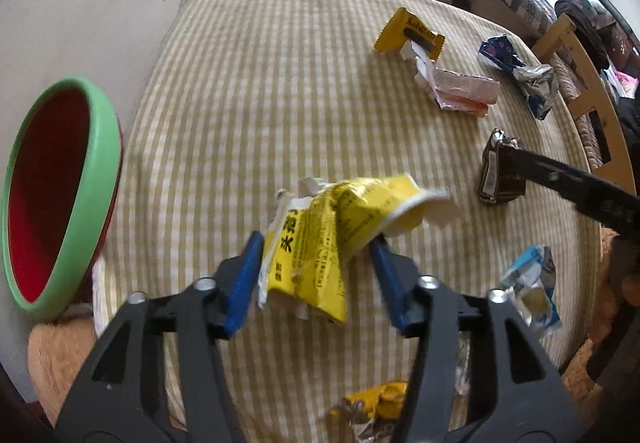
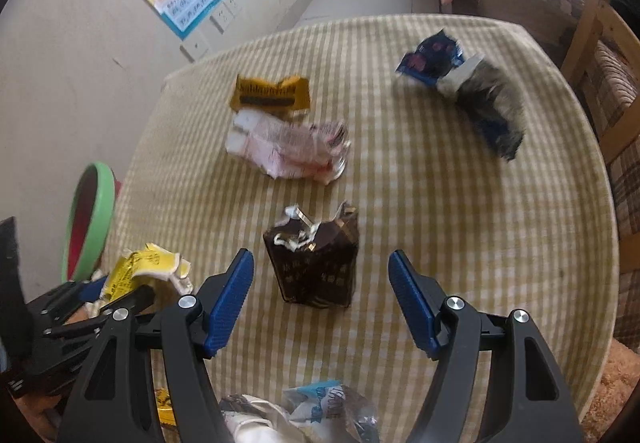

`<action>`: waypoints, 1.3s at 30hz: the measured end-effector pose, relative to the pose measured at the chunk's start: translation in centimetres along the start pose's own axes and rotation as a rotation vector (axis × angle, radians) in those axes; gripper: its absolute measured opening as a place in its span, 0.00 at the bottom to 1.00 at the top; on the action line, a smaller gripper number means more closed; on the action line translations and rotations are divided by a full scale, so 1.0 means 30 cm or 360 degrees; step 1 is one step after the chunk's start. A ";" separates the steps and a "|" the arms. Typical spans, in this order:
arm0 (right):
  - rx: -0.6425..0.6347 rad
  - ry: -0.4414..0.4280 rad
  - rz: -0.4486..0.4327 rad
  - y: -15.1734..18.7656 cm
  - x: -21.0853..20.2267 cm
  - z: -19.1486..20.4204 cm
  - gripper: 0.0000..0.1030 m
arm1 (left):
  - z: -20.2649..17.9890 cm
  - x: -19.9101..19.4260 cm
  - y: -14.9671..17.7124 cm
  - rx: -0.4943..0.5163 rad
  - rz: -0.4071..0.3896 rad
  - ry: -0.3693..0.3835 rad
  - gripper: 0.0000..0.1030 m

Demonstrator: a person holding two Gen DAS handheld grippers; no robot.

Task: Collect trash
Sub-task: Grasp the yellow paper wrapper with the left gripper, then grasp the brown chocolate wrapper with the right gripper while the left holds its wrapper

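The left gripper (image 1: 316, 263) has its blue pads on either side of a crumpled yellow wrapper (image 1: 332, 227), one pad against the wrapper's white edge and the other under its curled flap; whether they actually pinch it cannot be told. The wrapper is bright yellow with black print and white torn edges, folded over on itself, lying on the checked tablecloth (image 1: 248, 91).

The right gripper (image 2: 320, 283) is spread wide, nothing between its pads, with a dark brown wrapper (image 2: 314, 267) just ahead of the gap (glossy, gold print, its top ripped open and ragged white).

Close below the right gripper sit a pale blue and clear wrapper (image 2: 320, 403) and some white crumpled scraps. Farther up the cloth lie a pink and white crumpled packet (image 2: 288, 149), then an orange-yellow wrapper (image 2: 272, 93) with a dark band, touching the packet. Off to the right lies a blue and silver foil wrapper (image 2: 460, 83). Past the table's left edge stands a red bin with a green rim (image 1: 60, 195).
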State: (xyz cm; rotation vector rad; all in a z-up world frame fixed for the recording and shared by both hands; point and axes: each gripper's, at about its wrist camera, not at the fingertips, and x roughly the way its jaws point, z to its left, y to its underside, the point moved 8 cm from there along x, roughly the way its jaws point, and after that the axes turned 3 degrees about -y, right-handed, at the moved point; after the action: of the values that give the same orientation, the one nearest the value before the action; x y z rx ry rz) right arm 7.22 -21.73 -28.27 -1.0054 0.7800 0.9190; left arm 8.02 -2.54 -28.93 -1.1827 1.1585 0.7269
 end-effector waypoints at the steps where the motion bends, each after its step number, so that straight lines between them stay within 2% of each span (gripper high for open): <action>1: -0.0013 0.0007 0.0009 0.007 0.011 0.004 0.66 | -0.002 -0.007 0.001 0.0006 -0.0019 0.0004 0.59; 8: -0.0011 0.0030 -0.0001 0.005 0.029 -0.010 0.64 | -0.054 0.018 -0.026 0.0139 -0.0046 0.0008 0.63; 10: 0.0001 0.0021 -0.0008 0.004 0.027 -0.018 0.57 | -0.063 0.045 -0.029 0.0151 -0.0018 0.0019 0.63; 11: 0.0009 0.0010 -0.0005 0.005 0.028 -0.017 0.49 | -0.068 0.055 -0.029 0.0147 -0.0003 0.0034 0.60; 12: 0.0023 -0.0011 0.0001 0.006 0.029 -0.018 0.37 | -0.069 0.064 -0.024 0.0140 0.0018 0.0045 0.57; 13: 0.0044 -0.0033 0.0009 0.007 0.030 -0.021 0.31 | -0.068 0.071 -0.019 0.0139 0.0032 0.0043 0.49; 14: 0.0057 -0.0048 0.0012 0.007 0.029 -0.022 0.20 | -0.063 0.076 -0.014 0.0135 0.0037 0.0035 0.49; 15: 0.0070 -0.0062 0.0010 0.005 0.026 -0.024 0.19 | -0.056 0.074 -0.010 0.0119 0.0034 0.0043 0.48; 20: 0.0065 -0.0049 -0.0024 -0.004 0.014 -0.030 0.23 | -0.005 0.016 -0.009 -0.0001 -0.0023 0.0054 0.47; 23: 0.0064 -0.0034 -0.0062 -0.011 0.003 -0.032 0.51 | 0.020 -0.041 -0.016 -0.0058 -0.0095 0.0047 0.47; 28: 0.0043 -0.0045 -0.0153 -0.035 -0.036 -0.015 0.55 | 0.051 -0.124 -0.033 -0.0114 -0.0194 0.0004 0.47; 33: -0.0008 -0.0016 -0.0092 -0.014 0.006 -0.004 0.57 | 0.050 -0.188 -0.064 -0.0154 -0.0274 0.0032 0.47; 38: -0.0029 -0.0003 -0.0058 -0.009 0.048 -0.004 0.56 | 0.022 -0.216 -0.081 -0.0139 -0.0298 0.0057 0.47; 39: -0.0031 -0.0010 -0.0049 -0.009 0.052 -0.003 0.54 | 0.017 -0.219 -0.082 -0.0130 -0.0301 0.0052 0.47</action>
State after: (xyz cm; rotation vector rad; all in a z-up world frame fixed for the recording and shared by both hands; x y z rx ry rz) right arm 8.10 -21.47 -29.58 -1.0283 0.7497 0.9046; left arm 8.47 -1.88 -21.93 -1.3574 1.0351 0.6172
